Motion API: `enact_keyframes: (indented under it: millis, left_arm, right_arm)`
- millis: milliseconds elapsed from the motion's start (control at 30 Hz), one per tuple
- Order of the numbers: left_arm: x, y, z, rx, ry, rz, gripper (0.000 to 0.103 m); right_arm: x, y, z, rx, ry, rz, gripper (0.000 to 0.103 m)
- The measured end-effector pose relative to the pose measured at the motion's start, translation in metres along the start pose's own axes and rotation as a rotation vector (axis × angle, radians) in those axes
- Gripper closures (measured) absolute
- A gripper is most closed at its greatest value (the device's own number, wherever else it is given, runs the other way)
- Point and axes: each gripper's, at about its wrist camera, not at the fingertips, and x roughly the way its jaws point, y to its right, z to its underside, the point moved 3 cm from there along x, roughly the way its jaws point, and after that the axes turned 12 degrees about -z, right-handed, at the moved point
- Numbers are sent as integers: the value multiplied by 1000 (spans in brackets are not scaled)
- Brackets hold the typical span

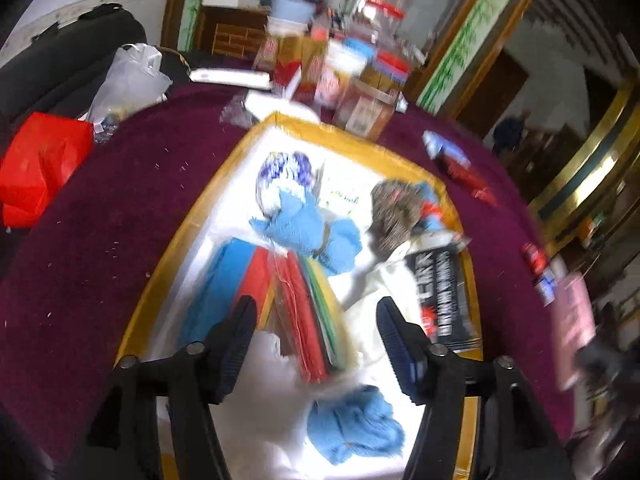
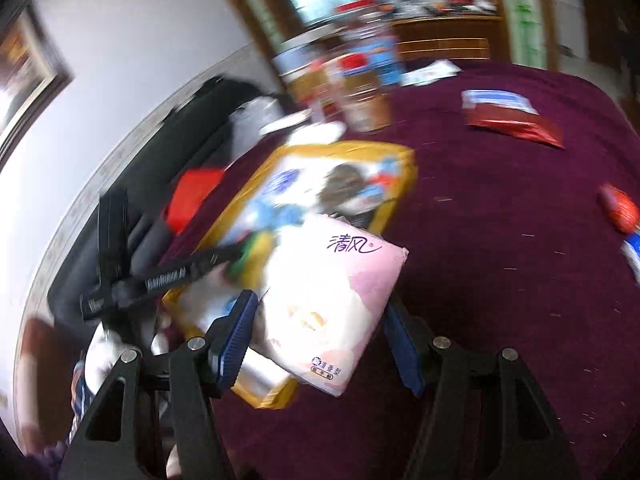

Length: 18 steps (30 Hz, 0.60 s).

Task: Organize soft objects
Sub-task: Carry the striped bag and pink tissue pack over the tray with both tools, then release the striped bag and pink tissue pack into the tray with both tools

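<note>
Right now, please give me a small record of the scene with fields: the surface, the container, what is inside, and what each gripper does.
surface: dark red tablecloth
container: yellow-rimmed box
inside: blue towel, coloured paper pack, black packet, second blue cloth
left gripper: above the box, jaws apart, holding nothing
right gripper: jaws closed on pink tissue pack
</note>
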Motion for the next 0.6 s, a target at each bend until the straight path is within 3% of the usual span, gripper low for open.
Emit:
enact_keyframes:
  millis: [167, 333, 467, 600]
  left_arm:
    - [-40, -21, 3, -103, 97, 56, 25]
    - [-59, -39, 12, -181, 120, 91, 24]
    - [-69, -41, 17, -194, 139, 98, 22]
    - [-78, -35, 20, -185, 166, 99, 12]
  right_arm:
    - [49, -43, 14, -79, -115, -60, 40]
    - [89, -46, 27, -73, -185, -15, 40]
    - [99, -32, 29, -71, -186, 84, 38]
    - [91, -30, 29, -62, -173, 50, 34]
